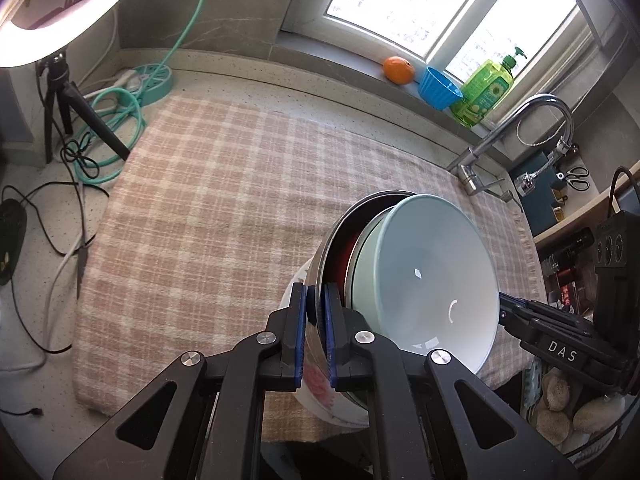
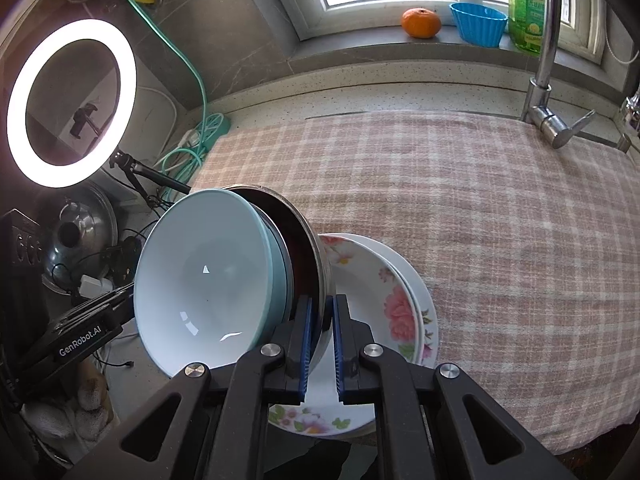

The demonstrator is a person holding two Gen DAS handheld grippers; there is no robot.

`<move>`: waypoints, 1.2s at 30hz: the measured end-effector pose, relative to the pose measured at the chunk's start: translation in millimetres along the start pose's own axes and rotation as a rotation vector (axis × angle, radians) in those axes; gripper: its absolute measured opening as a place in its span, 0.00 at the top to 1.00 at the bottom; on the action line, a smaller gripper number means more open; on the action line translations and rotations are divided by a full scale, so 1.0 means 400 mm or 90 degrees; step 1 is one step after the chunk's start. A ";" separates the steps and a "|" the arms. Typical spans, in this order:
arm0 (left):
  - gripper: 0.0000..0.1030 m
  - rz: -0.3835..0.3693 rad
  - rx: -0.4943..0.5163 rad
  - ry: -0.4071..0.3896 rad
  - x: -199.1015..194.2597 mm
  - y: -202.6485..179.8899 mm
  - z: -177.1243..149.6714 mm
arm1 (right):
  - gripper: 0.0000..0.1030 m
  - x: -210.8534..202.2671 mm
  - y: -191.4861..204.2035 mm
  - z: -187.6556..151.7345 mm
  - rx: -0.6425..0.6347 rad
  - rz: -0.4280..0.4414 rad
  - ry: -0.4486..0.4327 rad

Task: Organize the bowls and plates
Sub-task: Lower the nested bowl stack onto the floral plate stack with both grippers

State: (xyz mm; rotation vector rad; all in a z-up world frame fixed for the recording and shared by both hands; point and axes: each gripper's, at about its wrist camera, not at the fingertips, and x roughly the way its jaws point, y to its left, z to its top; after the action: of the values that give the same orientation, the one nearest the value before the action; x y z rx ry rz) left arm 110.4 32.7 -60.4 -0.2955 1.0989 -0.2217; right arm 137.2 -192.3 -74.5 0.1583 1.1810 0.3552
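Pale-blue round ceramic bowl (image 1: 432, 280) nested in round steel pan with dark red inside (image 1: 340, 236), both tilted on edge over stacked white floral plates (image 2: 400, 304) on pink checked cloth (image 1: 224, 200) covering worktop (image 1: 36, 364). Left claw (image 1: 316, 332) clenched on pan rim. Right claw (image 2: 320, 340) clamped on same rim opposite. Readable: "DAS", "GenRobot.AI". Sunflower-labelled green soap bottle (image 1: 486, 88) on sill.

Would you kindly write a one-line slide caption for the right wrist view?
Right gripper pinches the metal bowl's rim, blue bowl nested inside, above floral plates on the plaid cloth.
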 end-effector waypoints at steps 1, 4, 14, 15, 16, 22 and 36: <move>0.93 0.000 0.003 0.003 0.005 -0.007 -0.003 | 0.91 0.000 -0.007 -0.003 0.003 -0.002 0.001; 0.94 -0.002 0.008 0.014 0.020 -0.023 -0.009 | 0.91 0.000 -0.032 -0.015 0.012 -0.007 0.004; 0.94 -0.005 0.015 0.044 0.057 -0.042 -0.024 | 0.91 0.013 -0.077 -0.042 0.030 -0.015 0.018; 0.93 -0.006 0.013 0.047 0.060 -0.042 -0.024 | 0.91 0.015 -0.079 -0.044 0.031 -0.016 0.020; 0.93 -0.007 0.011 0.049 0.063 -0.042 -0.024 | 0.91 0.016 -0.081 -0.045 0.033 -0.017 0.021; 0.94 -0.006 0.011 0.055 0.075 -0.042 -0.023 | 0.91 0.024 -0.090 -0.053 0.042 -0.016 0.027; 0.94 0.001 0.021 0.055 0.086 -0.039 -0.024 | 0.91 0.049 -0.097 -0.060 0.053 -0.021 0.034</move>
State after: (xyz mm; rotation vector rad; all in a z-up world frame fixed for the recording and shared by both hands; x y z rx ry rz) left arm 116.3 5.8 -88.1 -0.2575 1.1799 -0.2534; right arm 128.6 -223.1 -112.6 0.2030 1.2505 0.2834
